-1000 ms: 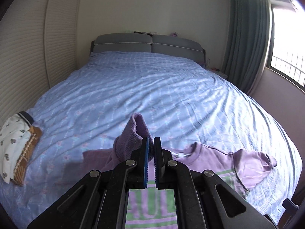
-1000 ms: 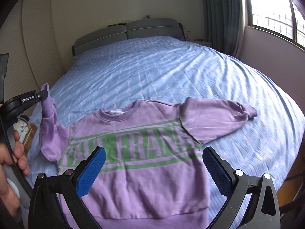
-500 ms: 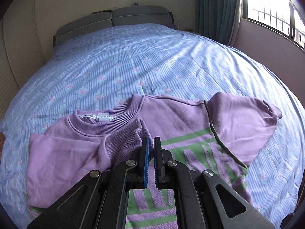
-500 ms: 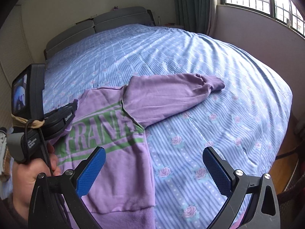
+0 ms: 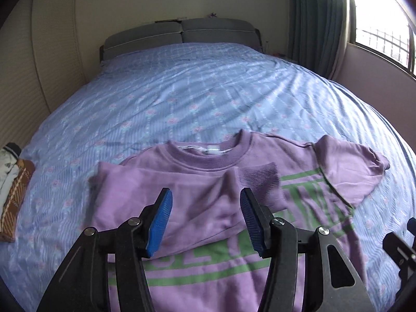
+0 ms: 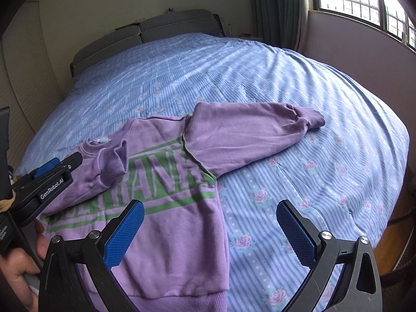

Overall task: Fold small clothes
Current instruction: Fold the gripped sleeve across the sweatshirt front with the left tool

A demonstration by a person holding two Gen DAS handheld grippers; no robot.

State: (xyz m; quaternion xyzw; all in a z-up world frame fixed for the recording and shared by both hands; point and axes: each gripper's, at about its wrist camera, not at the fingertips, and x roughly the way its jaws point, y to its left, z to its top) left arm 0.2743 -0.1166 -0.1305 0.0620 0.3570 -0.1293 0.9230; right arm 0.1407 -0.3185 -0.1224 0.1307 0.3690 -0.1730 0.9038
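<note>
A purple sweatshirt with green lettering lies face up on the blue bed. Its left sleeve is folded across the chest, the ribbed cuff lying below the collar. My left gripper is open and empty just above that folded sleeve. In the right wrist view the sweatshirt shows with its other sleeve stretched out flat to the right. My right gripper is open and empty above the sweatshirt's right side edge. The left gripper shows at the left there.
Folded patterned clothes lie at the bed's left edge. The grey headboard stands at the far end. A window and green curtains are at the right, with the bed's edge and floor beyond.
My left gripper carried the left sleeve's cuff across the chest, laid it down and opened, letting go. My right gripper stayed open and swung right, toward the outstretched sleeve.
</note>
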